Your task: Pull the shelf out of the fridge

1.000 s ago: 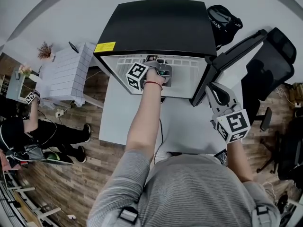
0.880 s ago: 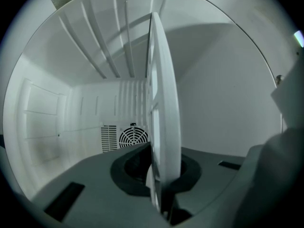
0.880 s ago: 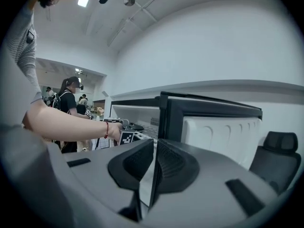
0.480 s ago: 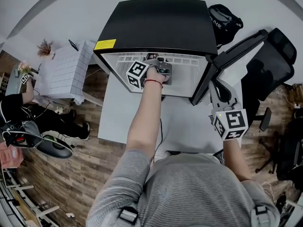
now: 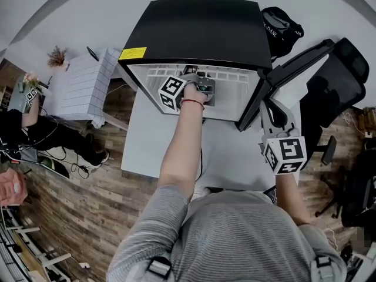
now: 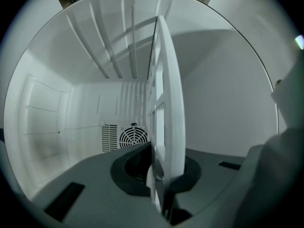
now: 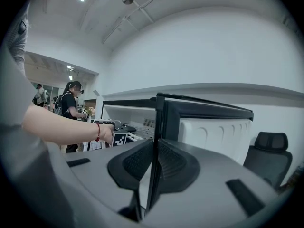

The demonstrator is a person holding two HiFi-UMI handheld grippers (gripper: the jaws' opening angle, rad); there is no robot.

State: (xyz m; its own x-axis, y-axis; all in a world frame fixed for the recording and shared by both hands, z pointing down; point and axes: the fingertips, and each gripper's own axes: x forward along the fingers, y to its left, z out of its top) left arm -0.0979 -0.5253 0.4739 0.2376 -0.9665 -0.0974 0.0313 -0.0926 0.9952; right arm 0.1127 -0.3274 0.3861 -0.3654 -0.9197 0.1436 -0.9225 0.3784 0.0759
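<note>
A black mini fridge (image 5: 200,25) stands on a white table (image 5: 147,140), its door (image 5: 294,63) swung open to the right. A white slatted shelf (image 5: 229,75) lies inside the opening. My left gripper (image 5: 198,78) reaches into the fridge and is shut on the shelf's front edge. In the left gripper view the shelf (image 6: 166,103) stands on edge between the jaws of the left gripper (image 6: 159,175). My right gripper (image 5: 269,107) is at the door's free edge. In the right gripper view the right gripper (image 7: 153,160) is shut on the thin black edge of the door (image 7: 213,127).
The fridge's back wall carries a round fan grille (image 6: 133,137). A black office chair (image 5: 341,81) stands right of the door and a black bag (image 5: 281,25) lies behind the fridge. A white grid-patterned block (image 5: 85,90) and a seated person (image 5: 35,134) are at the left.
The left gripper has kept its hold on the shelf without moving. The right gripper has turned slightly at the door edge. The person at the left has shifted.
</note>
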